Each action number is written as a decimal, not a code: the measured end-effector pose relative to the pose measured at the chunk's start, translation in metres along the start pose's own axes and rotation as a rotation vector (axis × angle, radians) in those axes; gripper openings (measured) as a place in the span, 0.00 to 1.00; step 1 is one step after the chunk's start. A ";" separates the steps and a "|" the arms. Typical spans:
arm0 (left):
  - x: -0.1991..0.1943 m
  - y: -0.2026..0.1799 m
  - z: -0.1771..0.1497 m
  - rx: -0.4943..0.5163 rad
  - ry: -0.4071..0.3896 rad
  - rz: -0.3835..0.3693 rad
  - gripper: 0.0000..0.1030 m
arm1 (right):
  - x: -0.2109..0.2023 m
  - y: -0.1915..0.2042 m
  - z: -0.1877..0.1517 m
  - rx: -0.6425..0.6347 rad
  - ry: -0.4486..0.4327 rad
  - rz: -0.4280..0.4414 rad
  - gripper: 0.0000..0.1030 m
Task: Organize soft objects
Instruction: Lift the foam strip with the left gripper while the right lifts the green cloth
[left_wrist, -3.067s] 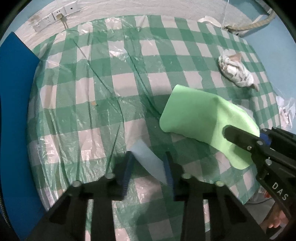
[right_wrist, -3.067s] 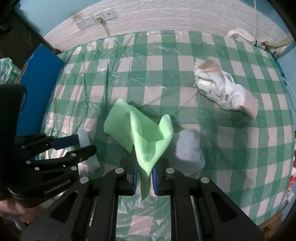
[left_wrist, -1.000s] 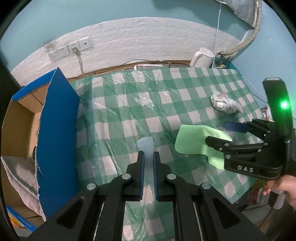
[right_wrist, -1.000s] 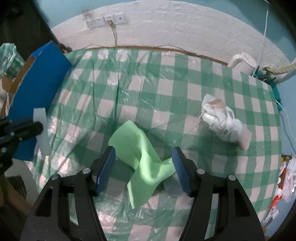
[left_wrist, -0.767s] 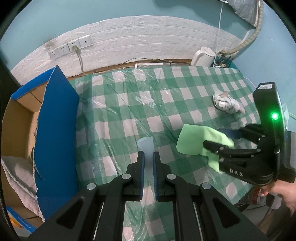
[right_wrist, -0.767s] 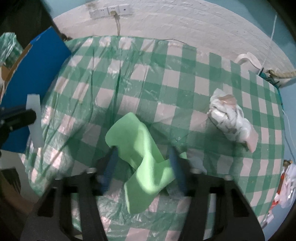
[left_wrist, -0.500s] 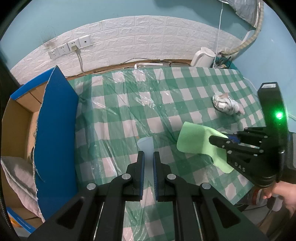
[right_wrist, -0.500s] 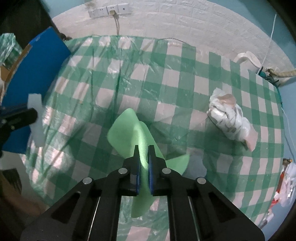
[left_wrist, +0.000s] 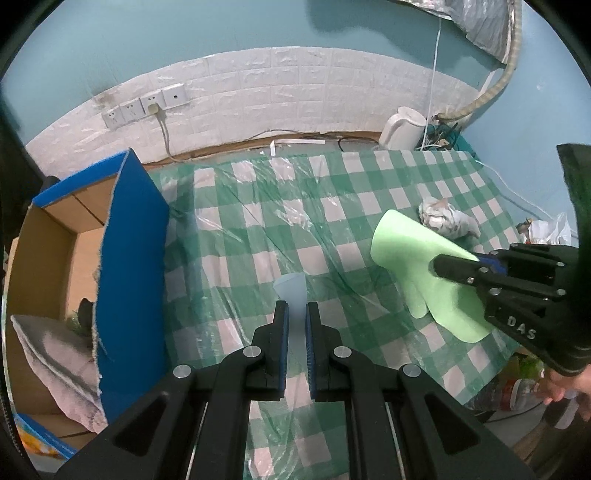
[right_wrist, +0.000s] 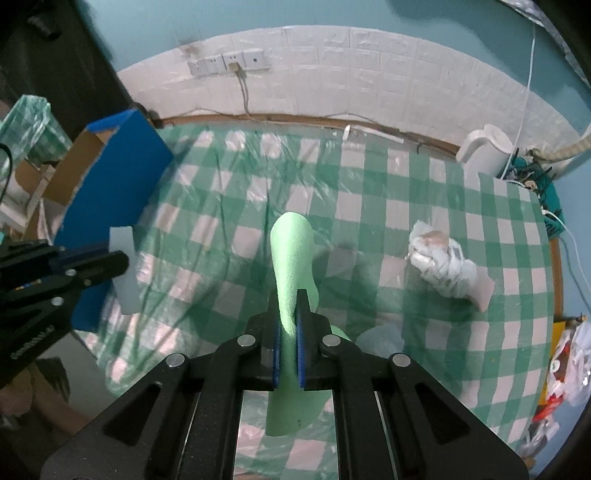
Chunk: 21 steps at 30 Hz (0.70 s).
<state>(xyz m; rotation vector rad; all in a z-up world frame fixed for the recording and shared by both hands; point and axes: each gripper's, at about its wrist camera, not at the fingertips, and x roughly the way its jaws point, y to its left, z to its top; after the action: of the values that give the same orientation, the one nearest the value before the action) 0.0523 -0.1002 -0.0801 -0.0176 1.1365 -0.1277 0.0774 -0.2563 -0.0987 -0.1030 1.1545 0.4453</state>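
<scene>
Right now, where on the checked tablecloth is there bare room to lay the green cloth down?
The broad middle and far stretch between the blue-sided cardboard box and the crumpled white bundle lies bare. It is crowded on the right, around that bundle and the white kettle.

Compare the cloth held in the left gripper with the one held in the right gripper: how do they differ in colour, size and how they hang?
The pale blue cloth in the left gripper is a small narrow strip; the green cloth in the right gripper is far larger. The pale blue cloth stands up short between the pads, while the green cloth arches above them and trails below. Both are soft, plain and pinched by shut grippers above the checked tablecloth.
</scene>
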 end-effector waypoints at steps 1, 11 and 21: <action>-0.002 0.001 0.000 0.001 -0.004 0.002 0.08 | -0.003 0.002 0.001 0.000 -0.007 0.002 0.06; -0.023 0.008 -0.003 0.015 -0.051 0.027 0.08 | -0.029 0.019 0.010 -0.010 -0.057 0.018 0.06; -0.051 0.028 -0.005 -0.004 -0.102 0.057 0.08 | -0.046 0.051 0.023 -0.051 -0.095 0.043 0.06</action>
<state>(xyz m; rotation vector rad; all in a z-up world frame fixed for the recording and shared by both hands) 0.0291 -0.0662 -0.0382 0.0044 1.0340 -0.0731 0.0625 -0.2163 -0.0404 -0.1001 1.0537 0.5128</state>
